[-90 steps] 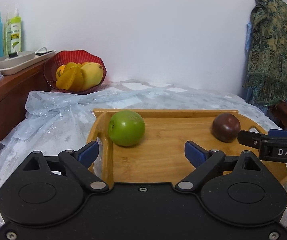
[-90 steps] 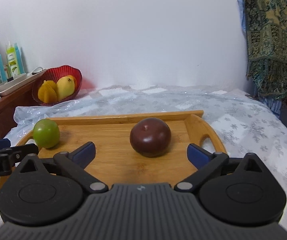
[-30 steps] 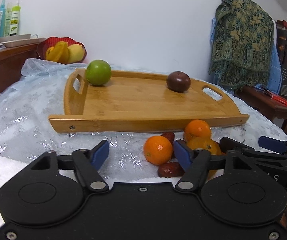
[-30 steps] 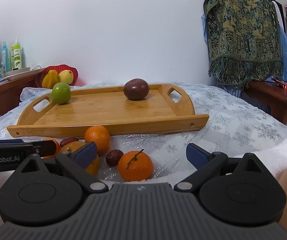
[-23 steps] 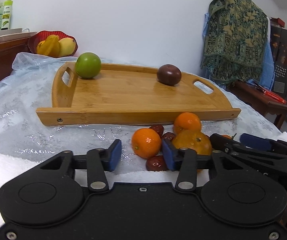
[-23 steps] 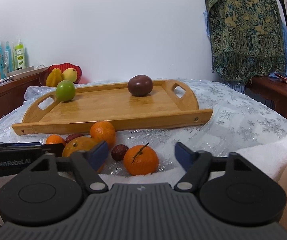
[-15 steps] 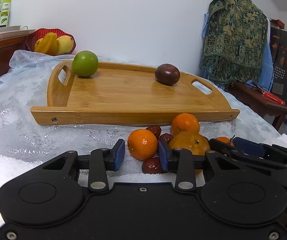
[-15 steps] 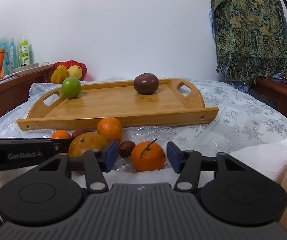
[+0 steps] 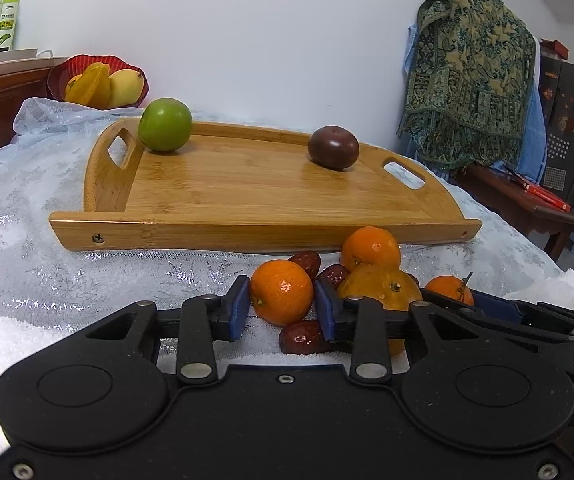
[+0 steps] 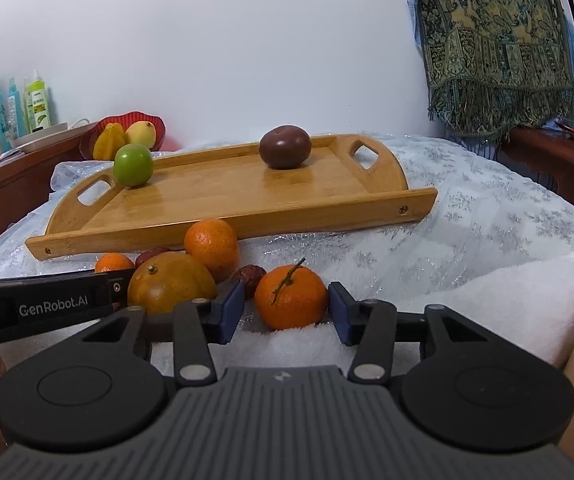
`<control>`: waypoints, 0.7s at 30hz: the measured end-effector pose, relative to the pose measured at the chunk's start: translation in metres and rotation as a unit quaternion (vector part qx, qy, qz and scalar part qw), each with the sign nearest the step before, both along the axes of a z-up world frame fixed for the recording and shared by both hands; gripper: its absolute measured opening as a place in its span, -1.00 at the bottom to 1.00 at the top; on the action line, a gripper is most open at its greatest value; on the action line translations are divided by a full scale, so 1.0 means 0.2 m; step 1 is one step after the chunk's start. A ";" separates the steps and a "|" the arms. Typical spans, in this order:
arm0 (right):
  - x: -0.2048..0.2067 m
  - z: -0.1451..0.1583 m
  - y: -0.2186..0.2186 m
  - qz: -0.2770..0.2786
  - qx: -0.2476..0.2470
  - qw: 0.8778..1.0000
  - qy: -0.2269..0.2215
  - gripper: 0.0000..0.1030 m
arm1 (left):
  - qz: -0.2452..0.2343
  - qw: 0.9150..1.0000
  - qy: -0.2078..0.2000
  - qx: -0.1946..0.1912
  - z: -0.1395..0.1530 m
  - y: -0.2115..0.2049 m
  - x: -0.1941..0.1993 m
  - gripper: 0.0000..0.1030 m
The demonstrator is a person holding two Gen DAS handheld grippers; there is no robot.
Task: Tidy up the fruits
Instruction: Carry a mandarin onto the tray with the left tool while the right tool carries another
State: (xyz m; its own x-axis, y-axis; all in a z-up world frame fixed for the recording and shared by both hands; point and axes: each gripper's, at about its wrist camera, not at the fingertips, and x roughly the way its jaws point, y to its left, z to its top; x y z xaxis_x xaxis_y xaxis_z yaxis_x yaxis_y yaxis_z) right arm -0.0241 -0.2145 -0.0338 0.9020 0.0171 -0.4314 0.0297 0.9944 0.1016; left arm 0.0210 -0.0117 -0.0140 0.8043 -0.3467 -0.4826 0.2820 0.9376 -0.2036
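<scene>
A bamboo tray (image 9: 247, 196) holds a green apple (image 9: 165, 125) at its left and a dark purple fruit (image 9: 333, 147) at its right. In front of it lie several small oranges, a larger yellow-orange fruit (image 9: 383, 288) and red dates (image 9: 301, 338). My left gripper (image 9: 281, 308) is shut on a small orange (image 9: 281, 291). My right gripper (image 10: 285, 310) has its pads against a stemmed orange (image 10: 291, 297) on both sides. The tray (image 10: 227, 196), green apple (image 10: 133, 165) and purple fruit (image 10: 285, 147) also show in the right wrist view.
A red bowl (image 9: 97, 82) of yellow fruit stands behind the tray on a wooden sideboard with bottles (image 10: 37, 102). A silvery cloth (image 10: 487, 216) covers the table, a white towel (image 10: 507, 292) lies at the front. A patterned shawl (image 9: 467, 68) hangs at the right.
Both grippers drew back from the tray to the fruit pile in front, lowered, and closed: the left around a small orange, the right around the stemmed orange.
</scene>
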 end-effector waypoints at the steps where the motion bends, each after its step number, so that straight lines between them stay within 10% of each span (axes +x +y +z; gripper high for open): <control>1: 0.00 0.00 0.00 -0.002 -0.001 1.000 0.000 -0.11 | 0.002 1.000 -0.001 0.004 0.00 0.00 0.00 -0.40; 21: 0.18 0.22 -0.04 0.016 -0.022 0.998 -0.059 -0.16 | 0.053 0.995 -0.054 0.066 0.23 0.06 0.16 -0.42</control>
